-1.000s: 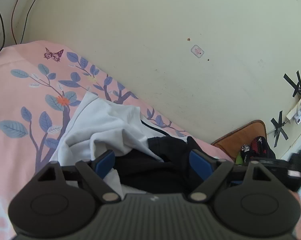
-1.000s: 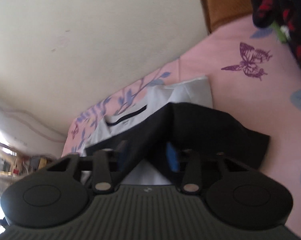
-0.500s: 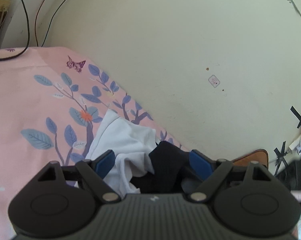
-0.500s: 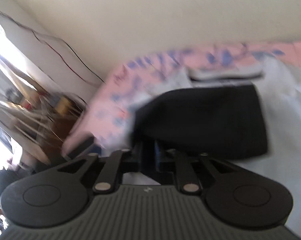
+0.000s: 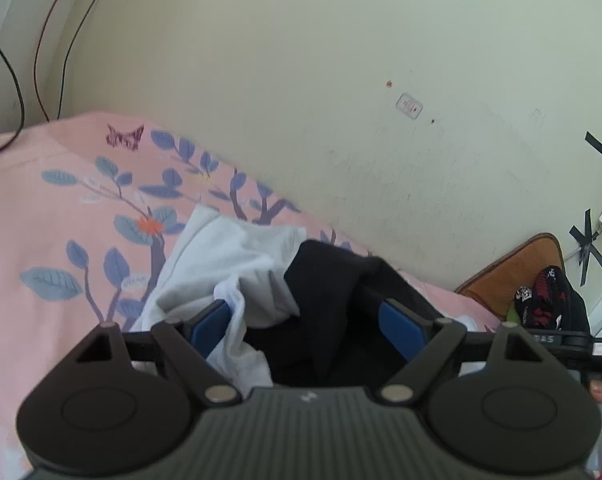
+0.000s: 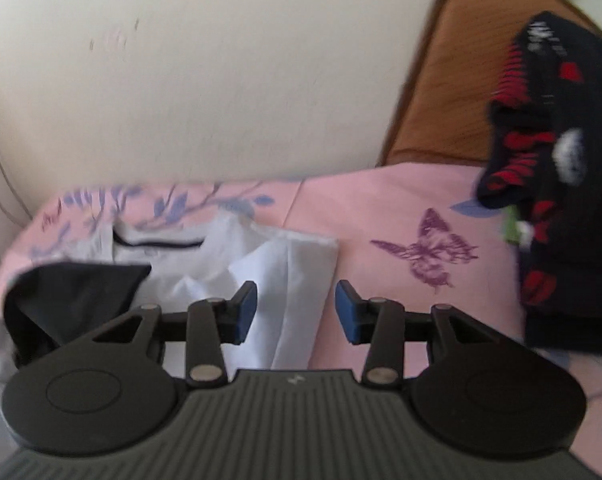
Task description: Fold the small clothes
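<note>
Right tongs just opened, nothing between them; left tongs apart over black garment at 12 o'clock — risk: snagging white shirt too.

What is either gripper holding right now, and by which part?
Nothing. The right gripper has just been opening, with nothing clamped between its blue pads. The left gripper stands wide around the crumpled black-and-white garment, not gripping it.

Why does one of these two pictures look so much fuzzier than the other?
Right wrist view: motion smear softens the black-and-red clothes, the butterfly print and the sheet's leaf pattern. Left wrist view: crisp, with the white garment and black garment sharply edged. Both bend the wall, a fisheye effect.
</note>
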The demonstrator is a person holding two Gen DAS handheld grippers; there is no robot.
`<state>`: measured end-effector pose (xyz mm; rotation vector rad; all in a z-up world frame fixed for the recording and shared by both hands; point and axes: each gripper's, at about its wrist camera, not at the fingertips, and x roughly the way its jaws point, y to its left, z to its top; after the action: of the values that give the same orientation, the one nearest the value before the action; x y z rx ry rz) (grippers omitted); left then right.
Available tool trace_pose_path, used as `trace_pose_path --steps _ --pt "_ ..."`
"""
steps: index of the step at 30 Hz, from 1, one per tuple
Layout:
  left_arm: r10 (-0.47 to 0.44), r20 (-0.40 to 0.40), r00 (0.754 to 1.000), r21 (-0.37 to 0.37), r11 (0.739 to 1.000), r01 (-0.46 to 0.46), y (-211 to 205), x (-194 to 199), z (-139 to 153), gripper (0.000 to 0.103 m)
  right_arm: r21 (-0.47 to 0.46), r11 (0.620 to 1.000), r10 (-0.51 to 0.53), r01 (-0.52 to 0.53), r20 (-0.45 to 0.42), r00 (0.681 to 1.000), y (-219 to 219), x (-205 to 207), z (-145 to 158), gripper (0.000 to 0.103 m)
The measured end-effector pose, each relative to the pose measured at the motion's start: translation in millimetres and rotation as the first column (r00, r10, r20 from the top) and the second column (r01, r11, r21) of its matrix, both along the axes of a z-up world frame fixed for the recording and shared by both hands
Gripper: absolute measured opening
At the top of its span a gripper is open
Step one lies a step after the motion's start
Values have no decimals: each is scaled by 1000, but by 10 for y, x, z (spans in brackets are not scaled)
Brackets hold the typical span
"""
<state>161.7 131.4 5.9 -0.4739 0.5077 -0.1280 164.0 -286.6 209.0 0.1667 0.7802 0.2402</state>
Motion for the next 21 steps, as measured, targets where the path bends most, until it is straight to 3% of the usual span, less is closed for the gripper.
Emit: trace_pose_path --steps 2,4,5,8,10,14,17,21 --pt "-8 -11 1000 -20 1000 8 23 27 -27 84 10 999 35 -35 -10 999 89 62 -25 46" --pt "-13 -17 1000 -33 999 12 44 43 -44 84 -52 996 66 -66 -5 998 124 42 -50 9" --pt "-14 -19 1000 -37 999 13 48 51 -47 84 -101 993 55 -55 2 998 157 71 -62 7" --pt "-16 -22 1000 -29 999 15 33 64 -46 84 -209 975 -61 81 102 993 1 215 -68 7" --pt "-15 -28 999 -8 1000 15 -8 90 -44 84 -148 983 -103 110 51 993 -148 347 -133 7" --pt "-23 -23 999 21 1000 24 -54 78 -27 84 -238 969 -45 64 86 995 14 237 -107 14" --pt "-15 -23 1000 19 1000 16 -52 68 -27 85 -171 983 -45 69 142 989 -47 54 81 36" --pt "-1 -27 1000 -15 1000 0 9 49 -34 85 -105 992 96 -76 193 976 215 -68 363 39"
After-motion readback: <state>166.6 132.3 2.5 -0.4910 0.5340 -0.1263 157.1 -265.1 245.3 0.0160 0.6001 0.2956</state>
